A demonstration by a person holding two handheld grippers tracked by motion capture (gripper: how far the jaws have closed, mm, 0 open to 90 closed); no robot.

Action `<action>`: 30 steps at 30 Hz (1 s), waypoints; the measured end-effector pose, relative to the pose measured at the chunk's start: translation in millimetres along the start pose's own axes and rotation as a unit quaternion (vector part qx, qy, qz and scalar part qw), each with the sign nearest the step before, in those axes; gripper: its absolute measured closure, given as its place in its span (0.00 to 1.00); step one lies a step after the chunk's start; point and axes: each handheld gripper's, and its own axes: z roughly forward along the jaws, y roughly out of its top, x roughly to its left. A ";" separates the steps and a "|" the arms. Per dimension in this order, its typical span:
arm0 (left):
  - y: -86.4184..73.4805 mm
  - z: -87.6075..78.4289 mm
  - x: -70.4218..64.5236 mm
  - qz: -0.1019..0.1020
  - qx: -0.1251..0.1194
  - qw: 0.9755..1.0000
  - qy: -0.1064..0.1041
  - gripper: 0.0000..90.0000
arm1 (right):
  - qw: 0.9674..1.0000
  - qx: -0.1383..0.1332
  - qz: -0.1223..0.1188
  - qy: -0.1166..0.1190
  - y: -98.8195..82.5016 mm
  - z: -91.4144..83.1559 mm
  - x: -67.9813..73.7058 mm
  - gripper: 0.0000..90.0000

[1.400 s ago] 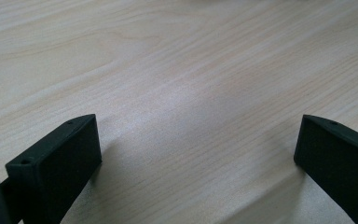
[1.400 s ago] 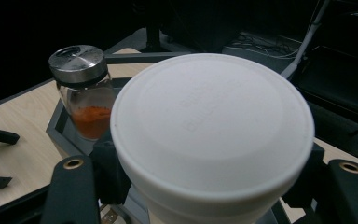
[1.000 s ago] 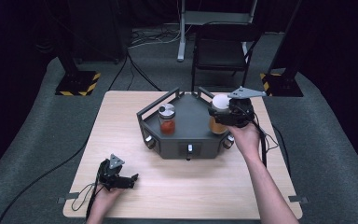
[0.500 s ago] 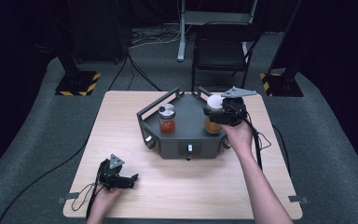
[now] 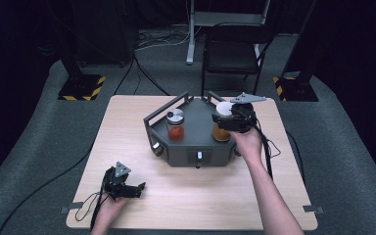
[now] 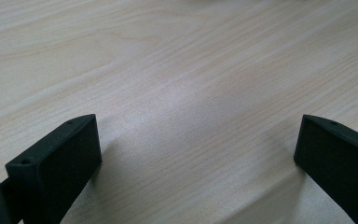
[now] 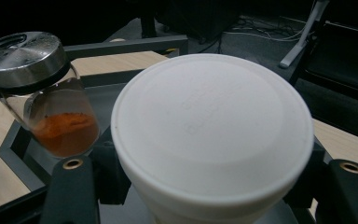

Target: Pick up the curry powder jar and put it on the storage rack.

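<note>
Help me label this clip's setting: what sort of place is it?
Probably a recording studio or lab: black surroundings, grey carpet, hazard-striped stand bases, one wooden table bearing a dark fixture.

The table (image 5: pixel 127 142) is pale wood with a fine straight grain. On it stands a dark grey tray (image 5: pixel 191 147). The spice jar (image 7: pixel 42 98) is clear glass with a shiny silver cap above a black band, holding orange-red powder. The second jar (image 5: pixel 221 126) has amber-orange contents under a plain white lid (image 7: pixel 212 126). Both grippers are black, the right gripper (image 5: pixel 235 120) topped by a grey plate. The 2 floor stands (image 5: pixel 81 87) carry yellow-and-black hazard stripes on grey carpet (image 5: pixel 39 147).
</note>
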 end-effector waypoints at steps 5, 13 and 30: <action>0.0 0.0 0.0 0.000 0.000 1.000 0.000 0.00 | 1.000 -0.011 0.000 -0.001 -3.9 -3.9 -1.1 0.31; 0.0 0.0 -0.2 0.000 0.000 1.000 0.000 0.00 | 1.000 -0.003 -0.017 -0.011 -1.9 -13.8 3.0 0.20; 0.0 0.0 -0.3 0.000 0.000 1.000 0.000 0.00 | 1.000 0.010 -0.002 -0.008 -28.1 -37.2 -15.3 0.11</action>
